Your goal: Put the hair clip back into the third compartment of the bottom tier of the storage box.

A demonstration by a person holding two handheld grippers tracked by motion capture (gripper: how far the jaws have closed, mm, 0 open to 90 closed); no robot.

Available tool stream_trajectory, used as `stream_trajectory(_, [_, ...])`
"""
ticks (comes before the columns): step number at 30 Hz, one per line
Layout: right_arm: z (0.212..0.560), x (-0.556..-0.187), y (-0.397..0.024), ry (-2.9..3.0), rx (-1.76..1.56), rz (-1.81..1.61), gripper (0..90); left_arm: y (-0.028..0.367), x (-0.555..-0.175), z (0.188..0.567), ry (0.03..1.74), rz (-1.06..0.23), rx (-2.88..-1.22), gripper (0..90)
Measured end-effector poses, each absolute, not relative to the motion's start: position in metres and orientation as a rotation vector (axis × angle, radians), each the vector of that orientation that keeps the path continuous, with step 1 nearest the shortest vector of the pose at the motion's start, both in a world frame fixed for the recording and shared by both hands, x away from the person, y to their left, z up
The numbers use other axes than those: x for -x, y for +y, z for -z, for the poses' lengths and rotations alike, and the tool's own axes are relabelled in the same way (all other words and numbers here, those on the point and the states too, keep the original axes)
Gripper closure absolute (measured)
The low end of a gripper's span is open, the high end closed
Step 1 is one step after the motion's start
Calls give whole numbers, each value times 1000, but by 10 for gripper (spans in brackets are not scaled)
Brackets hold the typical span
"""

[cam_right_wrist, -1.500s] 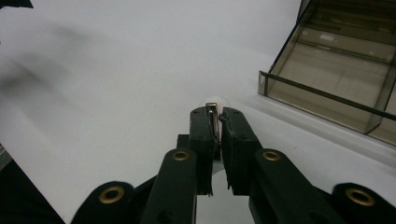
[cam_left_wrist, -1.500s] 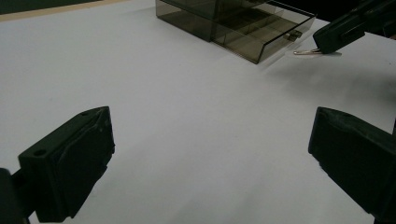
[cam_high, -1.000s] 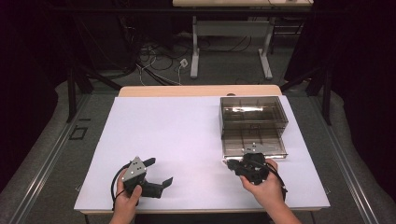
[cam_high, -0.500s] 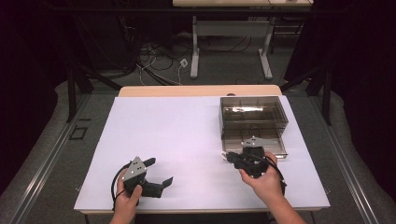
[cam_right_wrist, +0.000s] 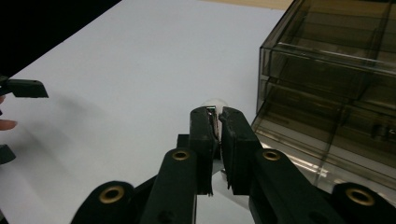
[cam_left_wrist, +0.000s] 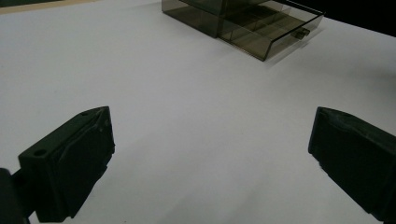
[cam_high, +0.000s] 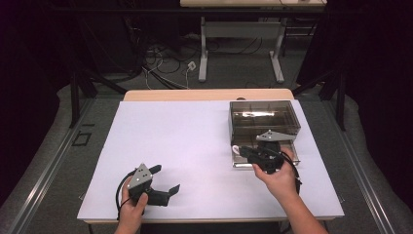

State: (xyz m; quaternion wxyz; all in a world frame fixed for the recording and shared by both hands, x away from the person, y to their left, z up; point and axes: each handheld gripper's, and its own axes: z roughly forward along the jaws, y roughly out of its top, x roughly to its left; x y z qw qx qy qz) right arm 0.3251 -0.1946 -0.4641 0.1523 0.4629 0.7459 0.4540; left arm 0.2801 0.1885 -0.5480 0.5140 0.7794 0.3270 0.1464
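We hold the right tongs (cam_high: pixel 242 151) just in front of the smoky drawer box (cam_high: pixel 264 117), at the left end of its pulled-out bottom drawer (cam_high: pixel 265 157). Their jaws are clenched on a small white thing (cam_right_wrist: pixel 213 103). In the right gripper view a thin sliver of it shows between the pads, and a rounded white bit pokes out past the tips. We cannot tell what it is. In the high view a white bit (cam_high: pixel 235 148) shows at the tips, just off the drawer's left corner and above the white counter (cam_high: pixel 185 136).

The box stands at the far right of the counter, with its upper drawers shut. In the left gripper view the open drawer (cam_left_wrist: pixel 271 32) shows dividers inside, and a small knob sits on its front wall.

Our left tongs (cam_high: pixel 164 179) lie low on the counter, well to the left of the box and nearer to us. Their jaws are spread wide and released, with bare white counter (cam_left_wrist: pixel 205 140) between them. The left hand (cam_high: pixel 132 207) grips the body from below, with the grey plate (cam_high: pixel 140 176) on top.
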Motion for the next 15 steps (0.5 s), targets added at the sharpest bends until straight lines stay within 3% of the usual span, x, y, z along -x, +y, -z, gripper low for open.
stream_trajectory(15, [472, -325, -231, 2033, -1432, -1282, 834, 189, -279, 548, 800, -350, -1870, 5])
